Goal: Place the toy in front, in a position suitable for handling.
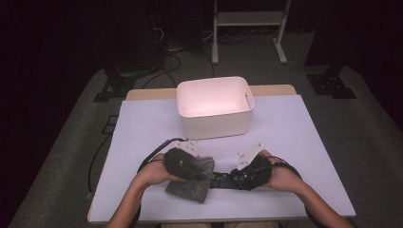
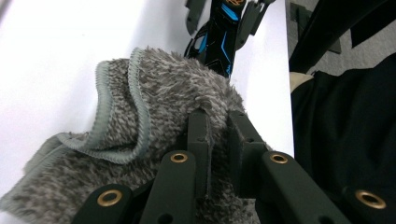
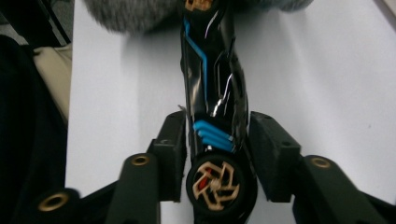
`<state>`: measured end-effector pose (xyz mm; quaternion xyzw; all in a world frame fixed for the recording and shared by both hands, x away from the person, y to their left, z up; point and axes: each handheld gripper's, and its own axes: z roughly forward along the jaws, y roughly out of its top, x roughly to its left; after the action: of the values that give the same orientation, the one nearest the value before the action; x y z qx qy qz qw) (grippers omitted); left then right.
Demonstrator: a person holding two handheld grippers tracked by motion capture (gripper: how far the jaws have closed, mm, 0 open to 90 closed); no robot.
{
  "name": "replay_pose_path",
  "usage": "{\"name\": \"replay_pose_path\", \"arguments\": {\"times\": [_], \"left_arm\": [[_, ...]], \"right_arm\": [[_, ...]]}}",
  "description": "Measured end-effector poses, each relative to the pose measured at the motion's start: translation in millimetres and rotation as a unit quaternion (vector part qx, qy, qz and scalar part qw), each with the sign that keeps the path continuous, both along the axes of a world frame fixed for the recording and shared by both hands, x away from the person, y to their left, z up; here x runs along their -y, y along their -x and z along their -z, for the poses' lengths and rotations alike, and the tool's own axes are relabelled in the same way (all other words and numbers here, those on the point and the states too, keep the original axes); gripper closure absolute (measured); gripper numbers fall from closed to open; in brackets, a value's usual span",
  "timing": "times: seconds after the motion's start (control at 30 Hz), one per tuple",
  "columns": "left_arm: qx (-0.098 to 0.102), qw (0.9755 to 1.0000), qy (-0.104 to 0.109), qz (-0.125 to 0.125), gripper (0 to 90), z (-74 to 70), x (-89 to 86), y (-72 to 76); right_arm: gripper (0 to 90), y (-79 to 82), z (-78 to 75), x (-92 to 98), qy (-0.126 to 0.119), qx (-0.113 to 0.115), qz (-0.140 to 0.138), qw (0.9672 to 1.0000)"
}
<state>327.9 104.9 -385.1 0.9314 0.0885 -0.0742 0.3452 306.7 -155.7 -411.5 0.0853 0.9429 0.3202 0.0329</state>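
I have the grey fluffy cloth (image 1: pixel 189 183) at the lower middle of the high view, lying on the white table (image 1: pixel 142 137) just in front of me. My left gripper (image 2: pixel 217 122) has its jaws pinched tight on a fold of that cloth near its edge; in the left gripper view the pile bulges around both black pads.

Touching the cloth on its right side lies a black toy car with blue stripes (image 3: pixel 212 88), running up the centre of the right gripper view with one gold-spoked wheel (image 3: pixel 215 183) at the bottom. My right gripper (image 3: pixel 215 142) straddles the car's end: the left pad looks to be against the body, the right pad stands a little off it, so I would not call this a firm hold; the jaws are partly spread.

My reading is that I am wiping the car with the cloth, or wrapping it. To do it well I would settle the right jaws squarely on the car's flanks above the wheel, not on the wheel itself, so it cannot roll or twist. Then I would draw the cloth over the car with the left hand in a slow pull, keeping the pinched fold taut. The white bin (image 1: pixel 215 107) at the upper middle stays well apart.
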Motion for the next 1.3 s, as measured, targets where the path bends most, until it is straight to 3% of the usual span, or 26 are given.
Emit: {"name": "replay_pose_path", "arguments": {"times": [0.17, 0.3, 0.53, 0.73, 0.93, 1.07, 1.2, 1.3], "left_arm": [[-0.002, 1.0000, 0.001, 0.004, 80.7, 0.7, 4.4, 0.0], [-0.001, 1.0000, 0.002, 0.007, 80.7, 0.5, 5.1, -0.5], [-0.004, 0.9999, 0.008, 0.007, 80.7, 1.8, 4.1, -0.4], [-0.008, 0.9998, 0.016, -0.001, 80.7, 3.3, -1.0, 0.5], [-0.013, 0.9996, 0.022, -0.014, 80.7, 8.2, -12.4, -2.1], [-0.016, 0.9993, 0.033, -0.006, 80.8, 5.6, -6.6, -1.8], [-0.005, 0.9994, 0.033, 0.004, 81.6, -7.1, -3.0, 0.6], [0.009, 0.9990, 0.043, 0.006, 81.7, -26.0, -3.9, 4.4]], "right_arm": [[52.5, -1.9, -5.7, -9.9, 0.007, 0.003, -0.011, 0.9999], [50.5, -6.8, -5.0, -27.7, 0.034, -0.002, -0.025, 0.9991], [52.3, -11.6, 0.2, -51.9, 0.066, -0.006, -0.044, 0.9968], [55.5, -11.7, 1.1, -59.9, 0.084, 0.001, -0.051, 0.9951], [55.9, -8.8, 0.7, -51.5, 0.071, 0.001, -0.050, 0.9962], [55.9, -5.8, 0.5, -47.5, 0.060, 0.005, -0.047, 0.9971], [56.1, -2.1, -2.5, -49.2, 0.037, 0.009, -0.052, 0.9979], [56.1, -1.8, -7.4, -50.1, 0.004, 0.012, -0.050, 0.9987]]}}
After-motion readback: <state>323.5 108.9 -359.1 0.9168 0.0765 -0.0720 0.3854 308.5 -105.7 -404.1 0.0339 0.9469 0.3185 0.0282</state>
